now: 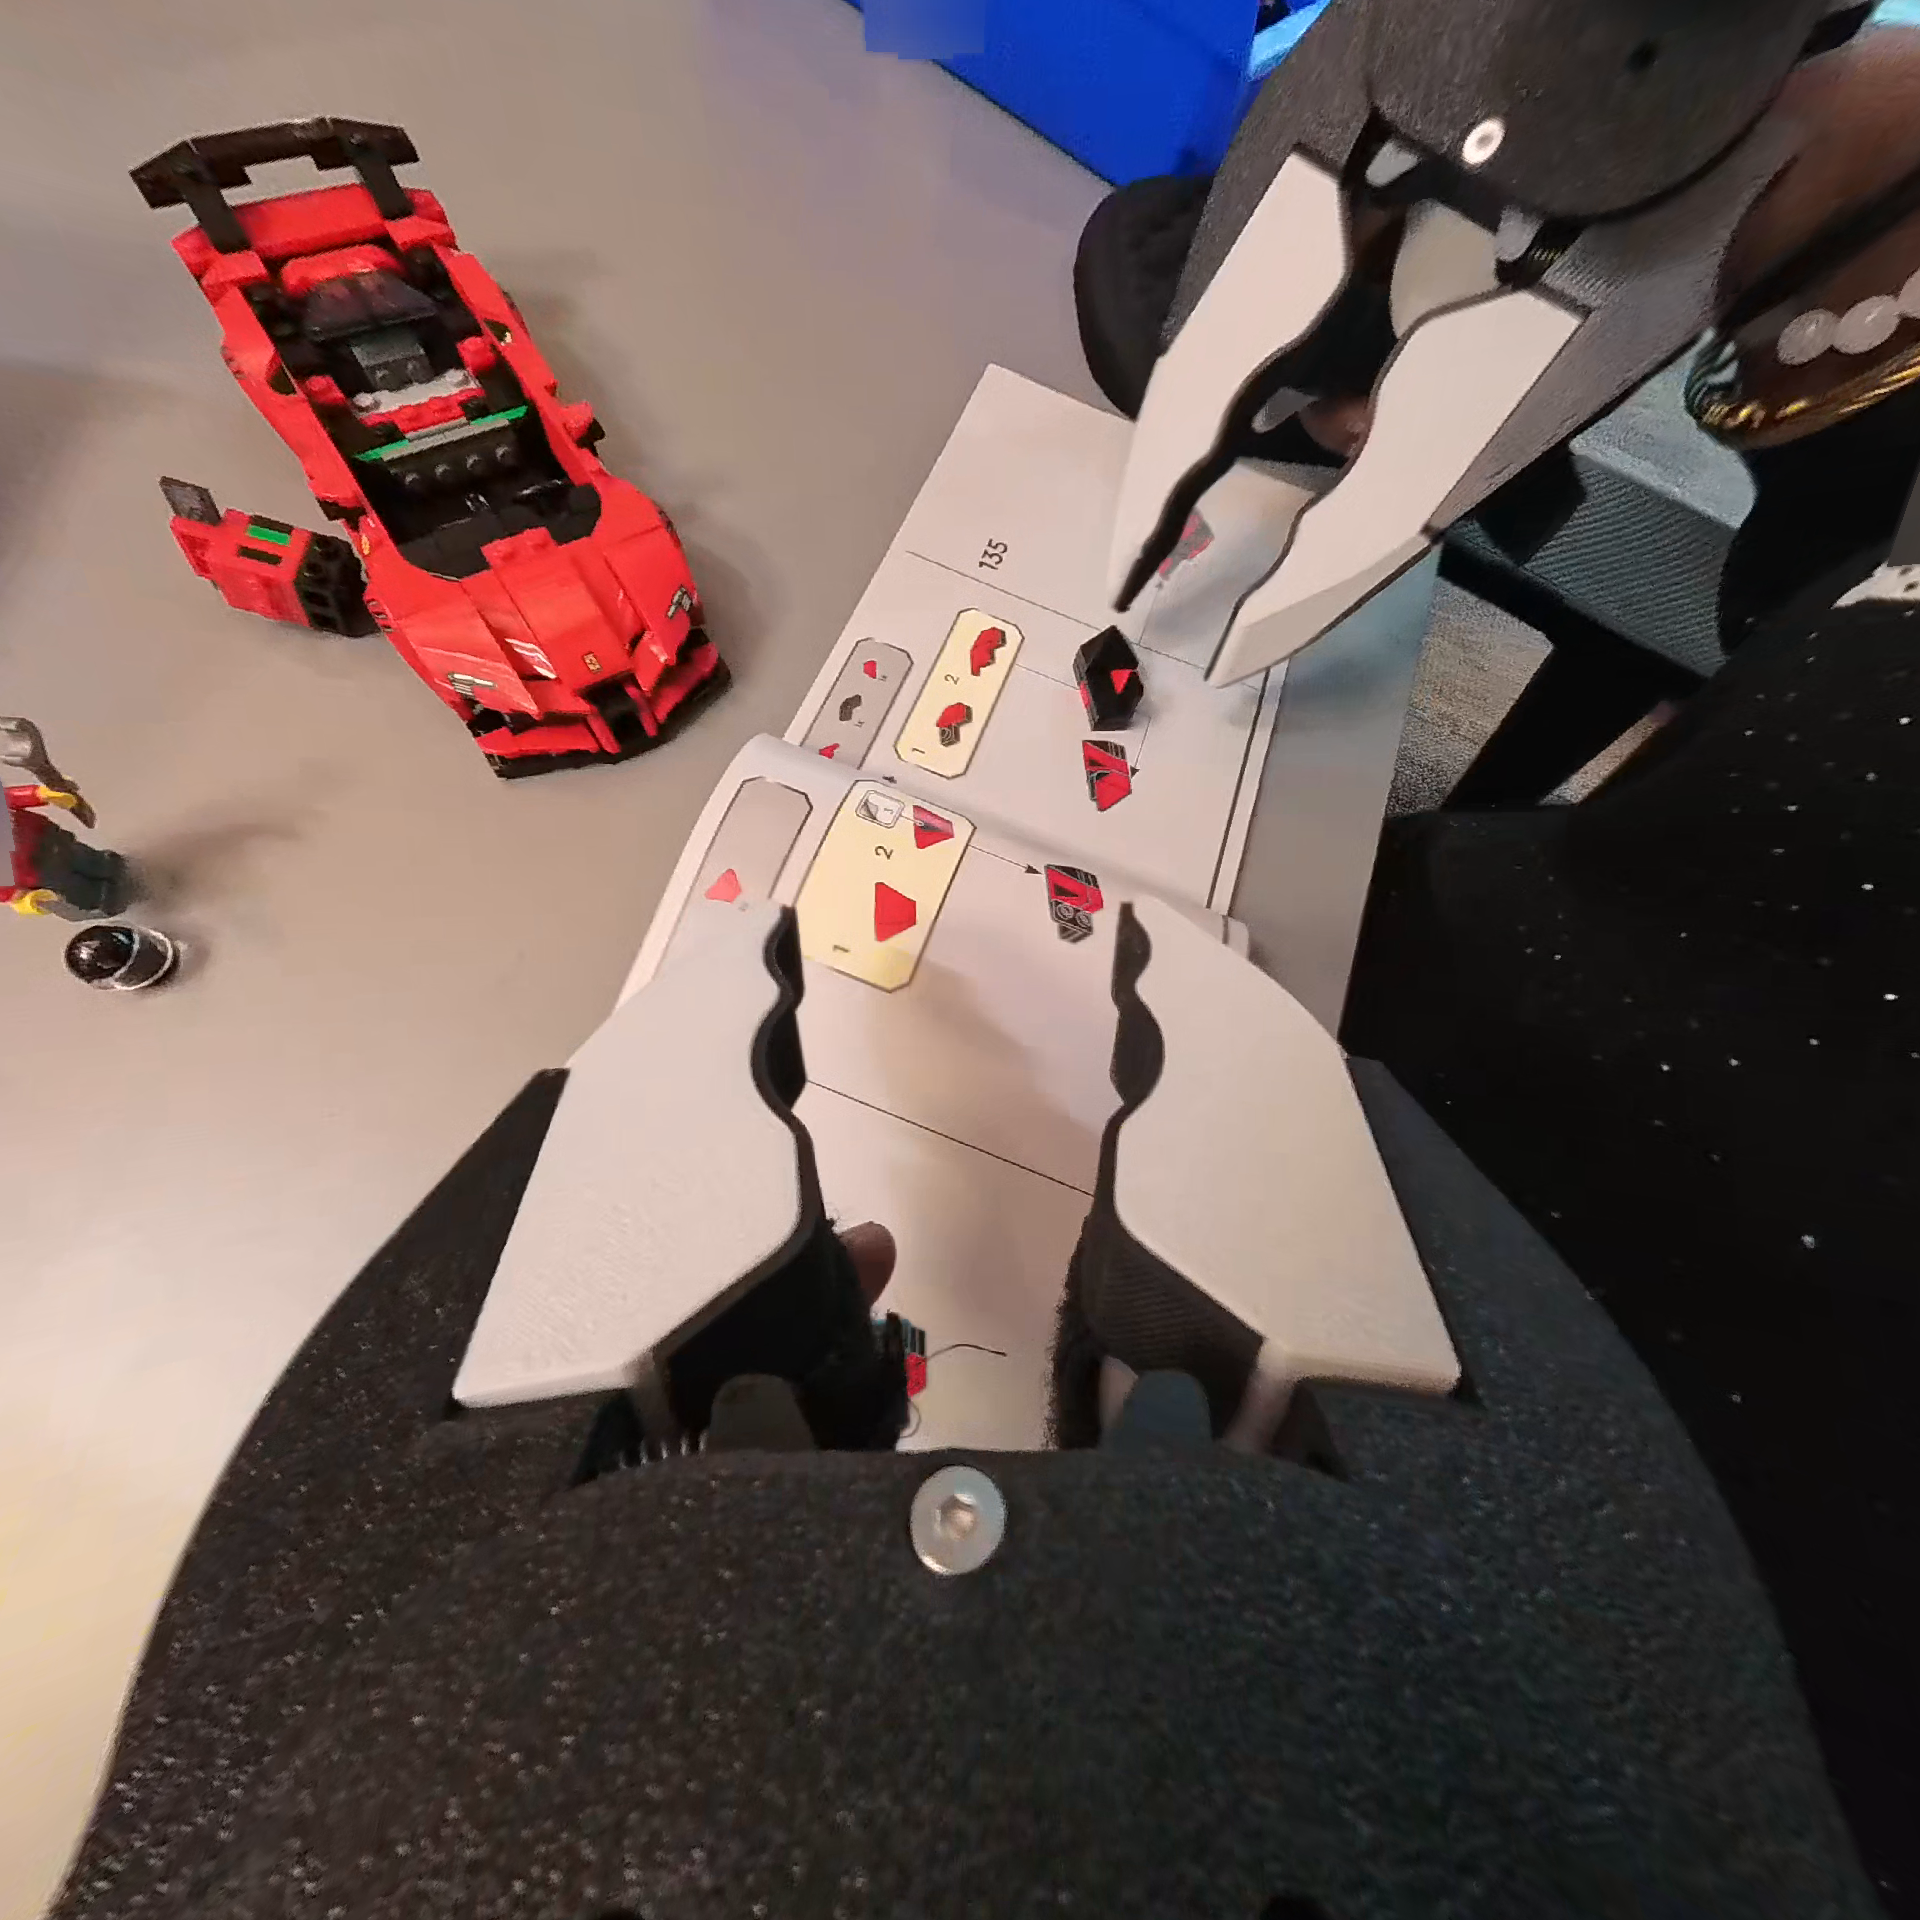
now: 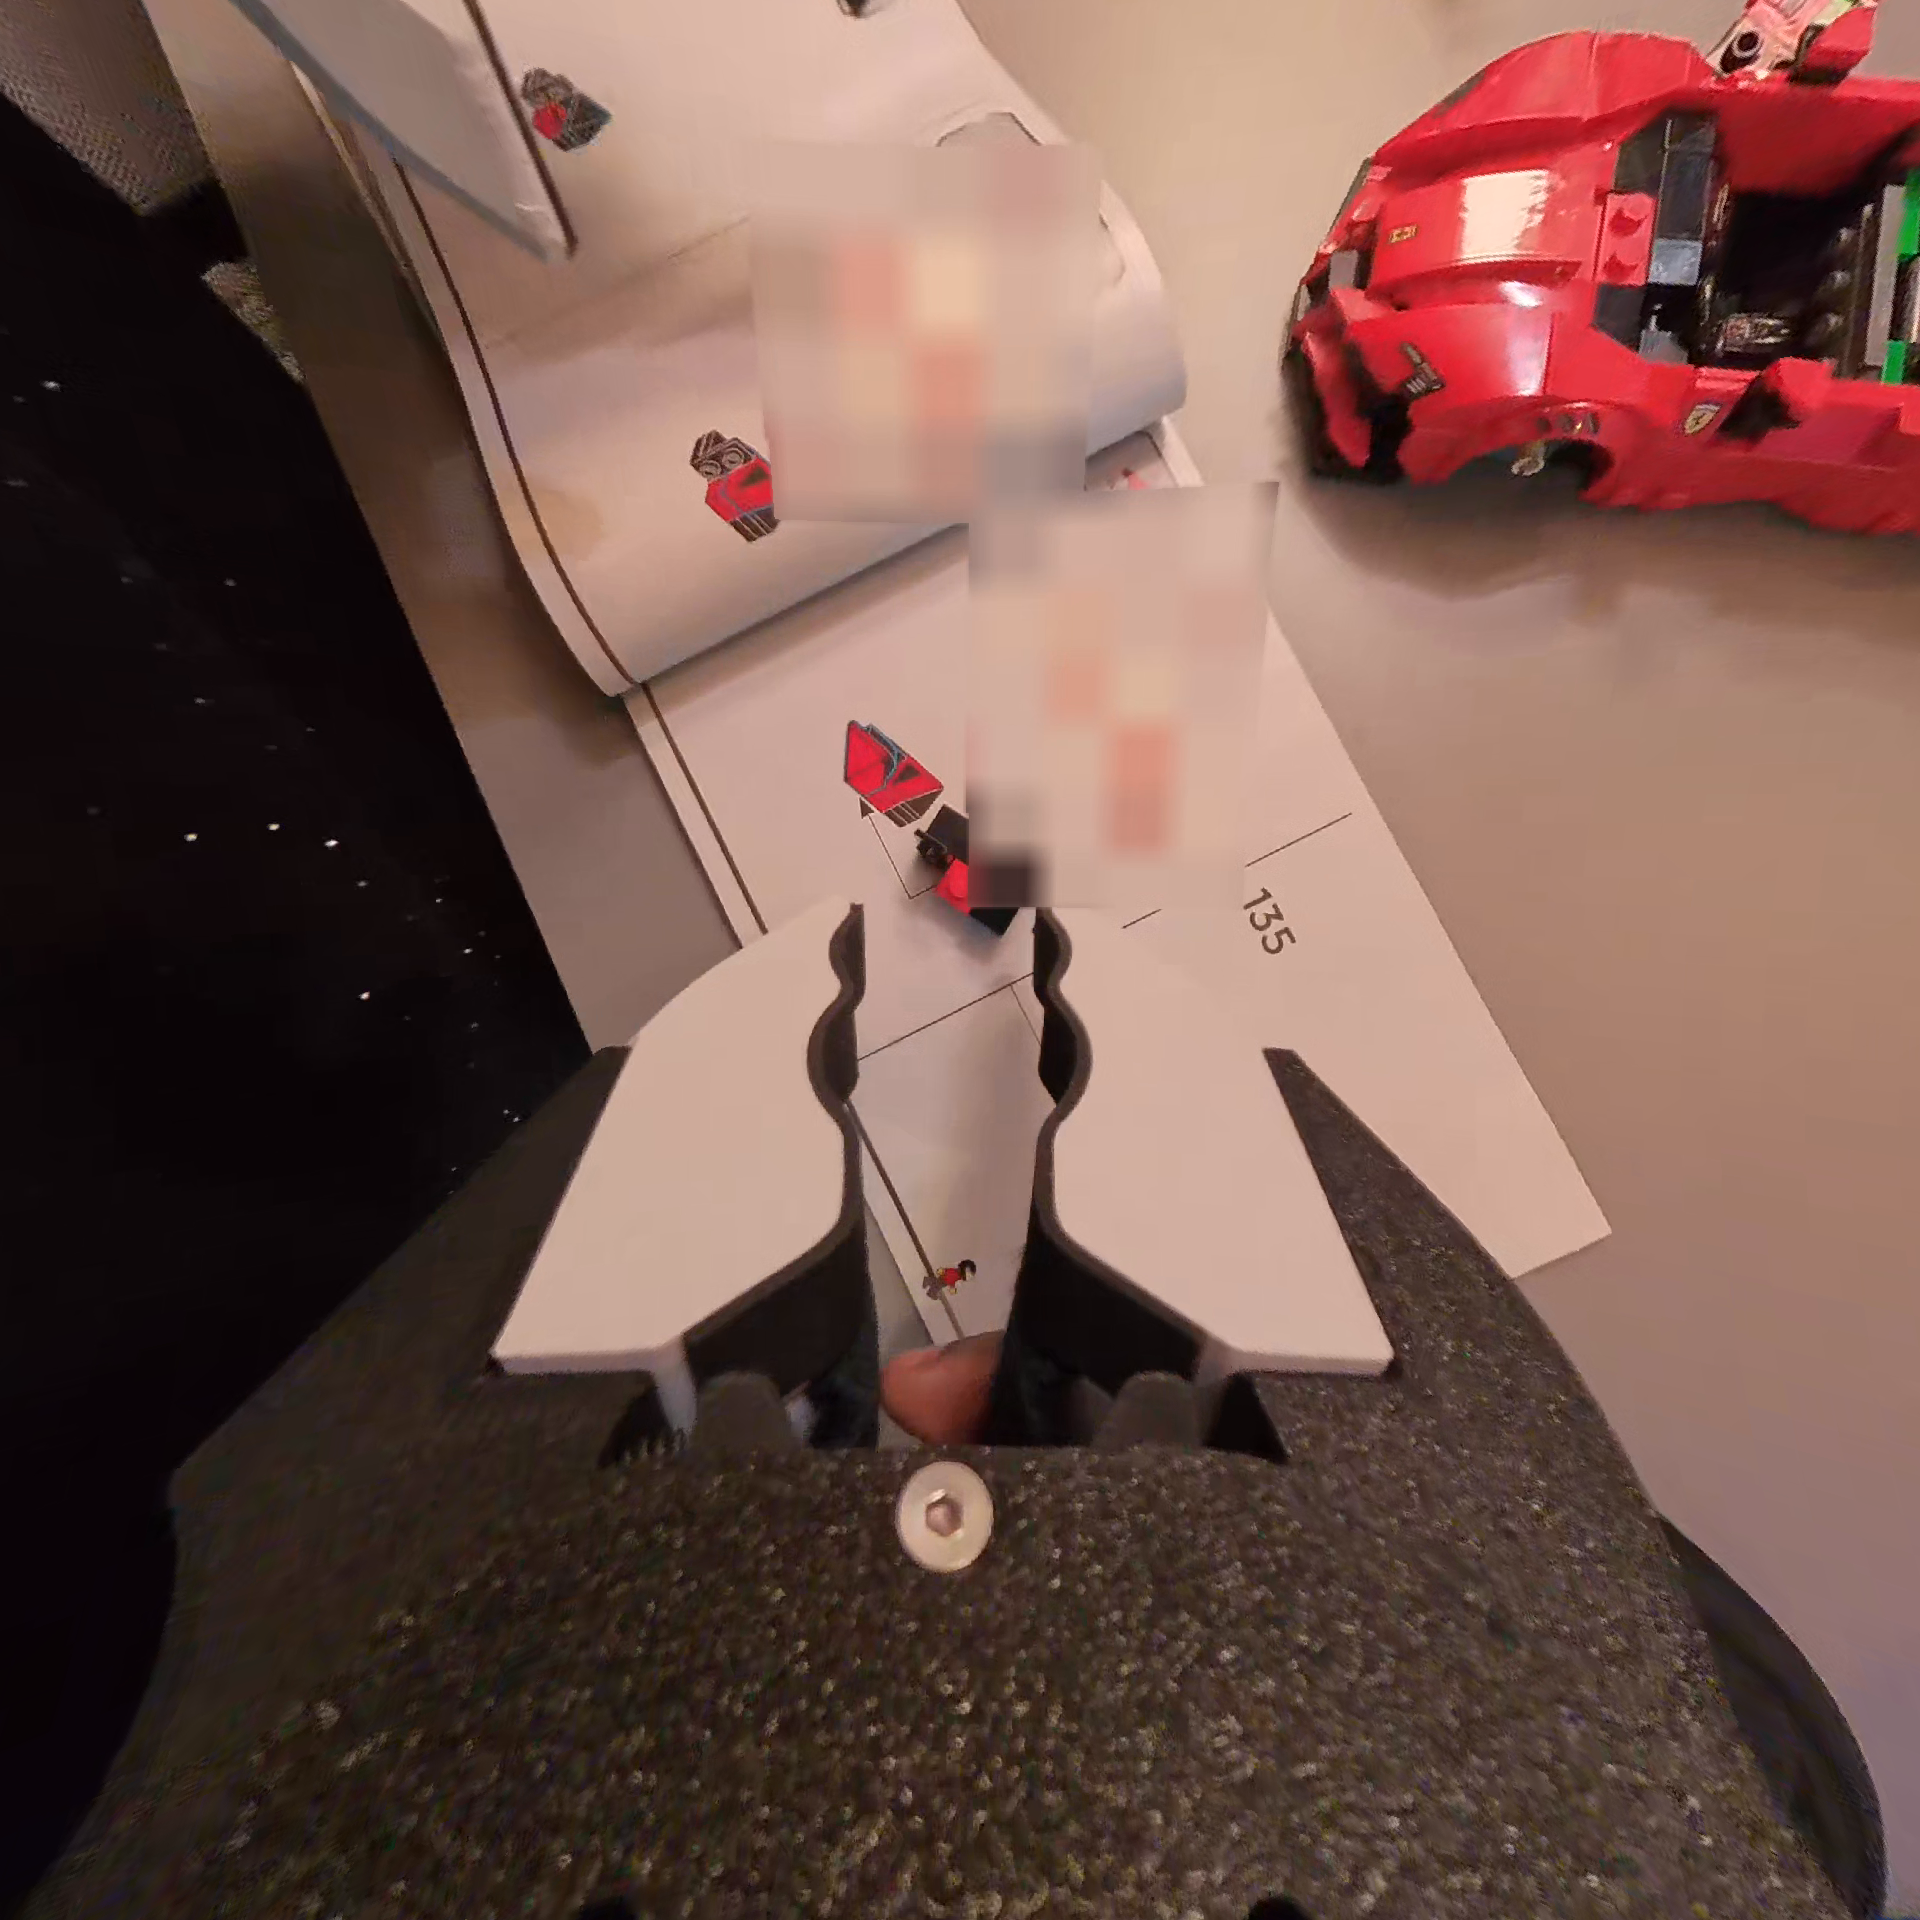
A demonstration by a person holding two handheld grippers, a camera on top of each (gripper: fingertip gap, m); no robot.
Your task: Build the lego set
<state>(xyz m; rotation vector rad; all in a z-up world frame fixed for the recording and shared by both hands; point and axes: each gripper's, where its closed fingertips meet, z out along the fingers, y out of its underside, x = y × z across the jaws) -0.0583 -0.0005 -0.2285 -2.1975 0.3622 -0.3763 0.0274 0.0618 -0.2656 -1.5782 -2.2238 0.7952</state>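
Left wrist view: my left gripper (image 1: 951,925) hangs spread wide and empty over the open white paper instruction booklet (image 1: 1049,582) on the grey table (image 1: 312,1143). My right gripper (image 1: 1169,634) hovers with jaws parted, holding nothing, just beside the small black-and-red sloped lego piece (image 1: 1110,677) lying on the page. Well apart on the left sits the red brick-built sports car with black rear wing (image 1: 436,457), and a red-and-black side section (image 1: 265,566) touches it.
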